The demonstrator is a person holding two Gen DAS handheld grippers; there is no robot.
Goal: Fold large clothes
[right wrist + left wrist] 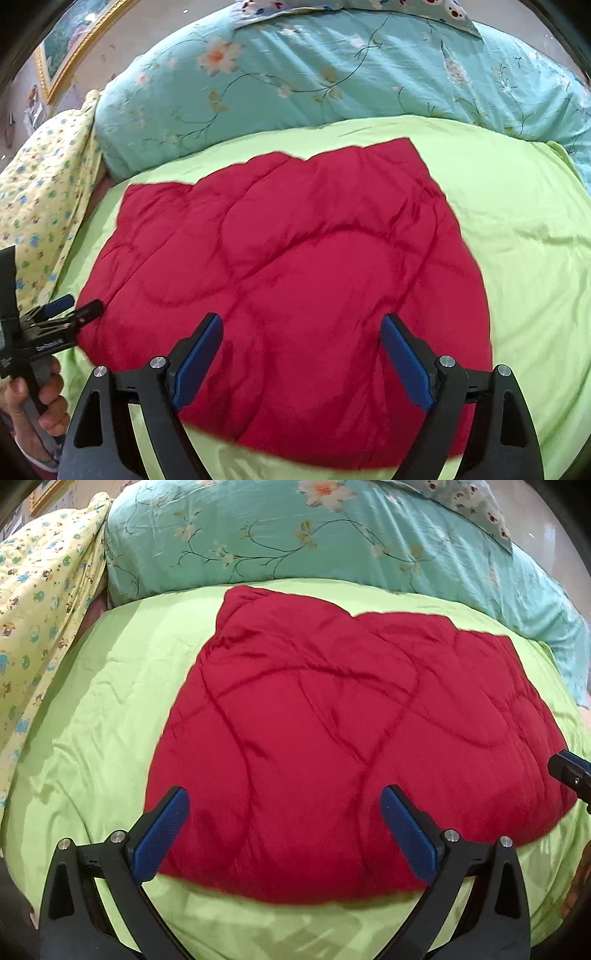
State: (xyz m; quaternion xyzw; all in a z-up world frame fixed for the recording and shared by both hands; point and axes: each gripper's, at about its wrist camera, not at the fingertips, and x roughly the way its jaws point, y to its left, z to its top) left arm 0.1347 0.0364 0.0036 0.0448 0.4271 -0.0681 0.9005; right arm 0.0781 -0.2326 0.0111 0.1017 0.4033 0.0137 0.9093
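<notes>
A red quilted piece (332,731) lies folded flat on the lime-green bed cover (110,701); it also fills the middle of the right wrist view (295,277). My left gripper (284,801) is open and empty, hovering over the piece's near edge. My right gripper (301,328) is open and empty over the same near edge, further right. The left gripper shows at the left of the right wrist view (79,308), beside the piece's left corner. The right gripper's tip shows at the right edge of the left wrist view (570,771).
A teal floral quilt (332,539) is bundled along the far side of the bed. A yellow patterned sheet (37,609) lies at the left. A gold-framed picture (74,48) stands on the far left. The green cover (535,240) stretches to the right.
</notes>
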